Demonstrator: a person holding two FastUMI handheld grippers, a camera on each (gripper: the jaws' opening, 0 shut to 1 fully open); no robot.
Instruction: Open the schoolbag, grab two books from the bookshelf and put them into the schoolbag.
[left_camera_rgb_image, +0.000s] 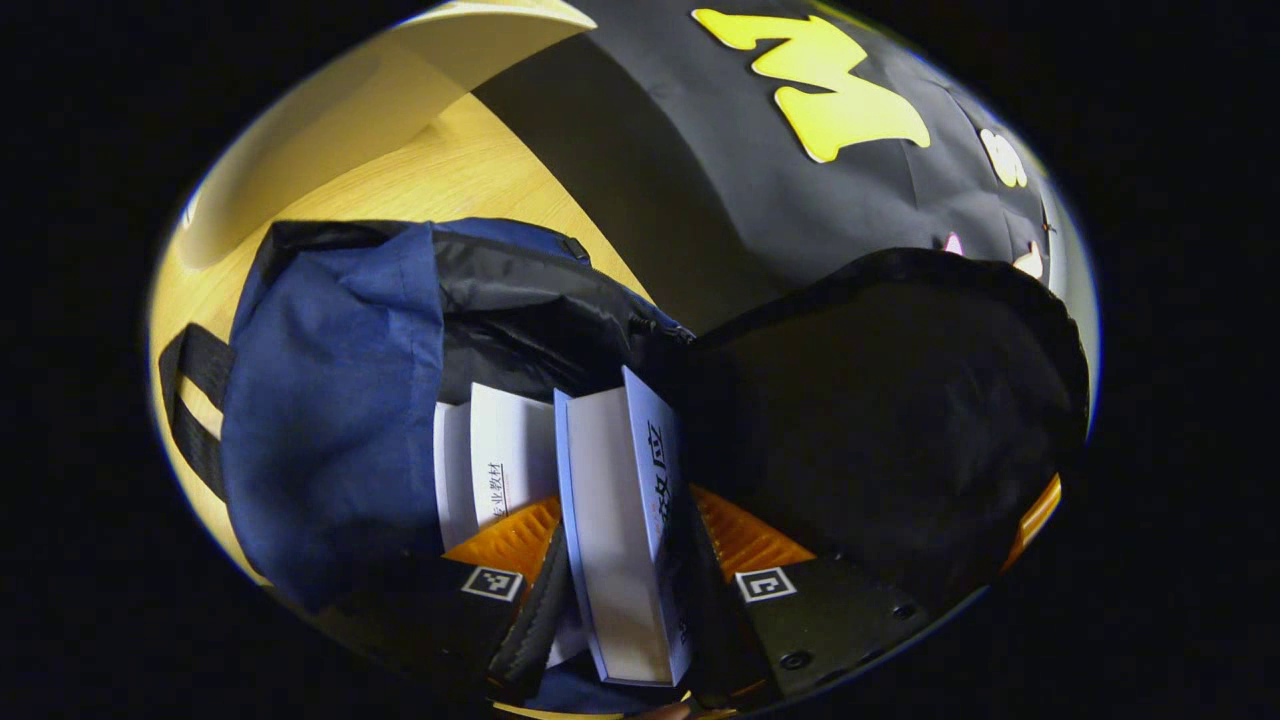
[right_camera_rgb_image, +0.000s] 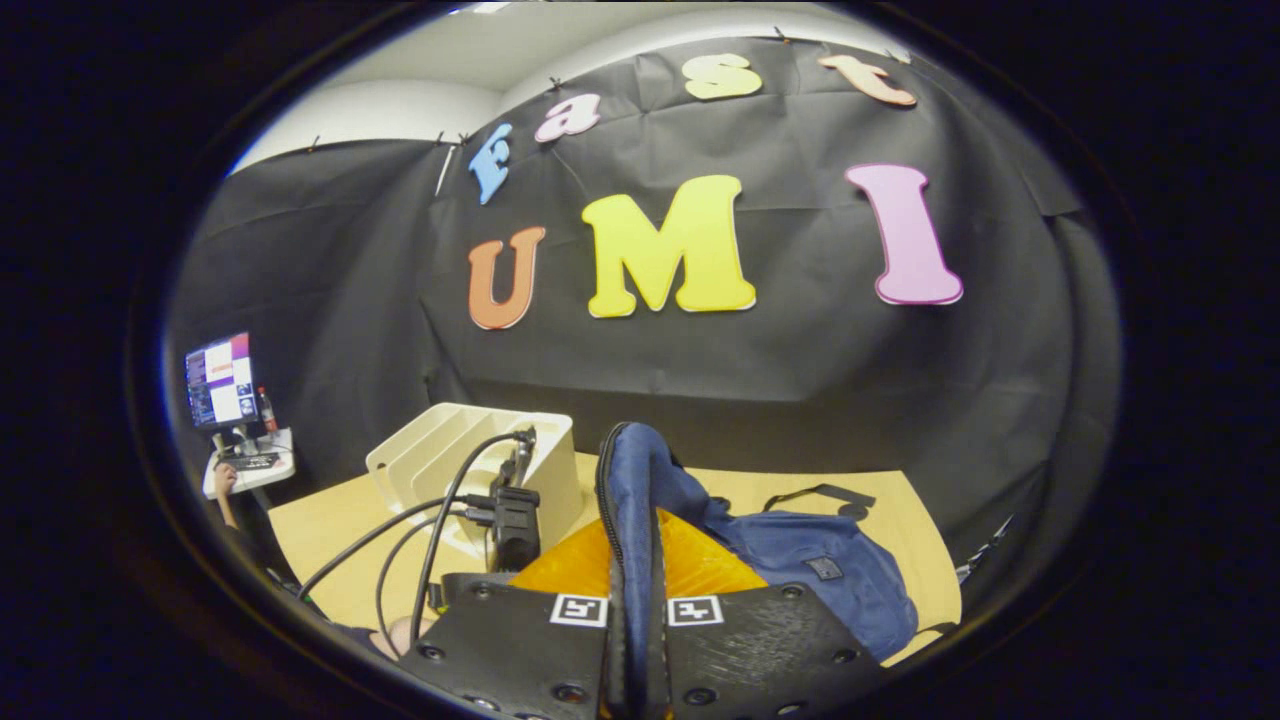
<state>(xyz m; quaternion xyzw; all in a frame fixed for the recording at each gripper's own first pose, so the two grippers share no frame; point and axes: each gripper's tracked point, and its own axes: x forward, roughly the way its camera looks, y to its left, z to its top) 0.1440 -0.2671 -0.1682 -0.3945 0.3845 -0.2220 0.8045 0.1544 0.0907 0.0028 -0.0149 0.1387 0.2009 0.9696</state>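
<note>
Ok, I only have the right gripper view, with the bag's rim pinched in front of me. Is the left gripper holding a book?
Observer: Yes. In the left gripper view, the left gripper is shut on a book, with its page edge facing the camera.
Operator: Where is it relative to the bag?
Observer: Its far end points into the open mouth of the bag, between the blue side and the black flap.
Operator: Anything in there already?
Observer: A second book with a white cover stands inside, right beside the held one, on the blue side.
</note>
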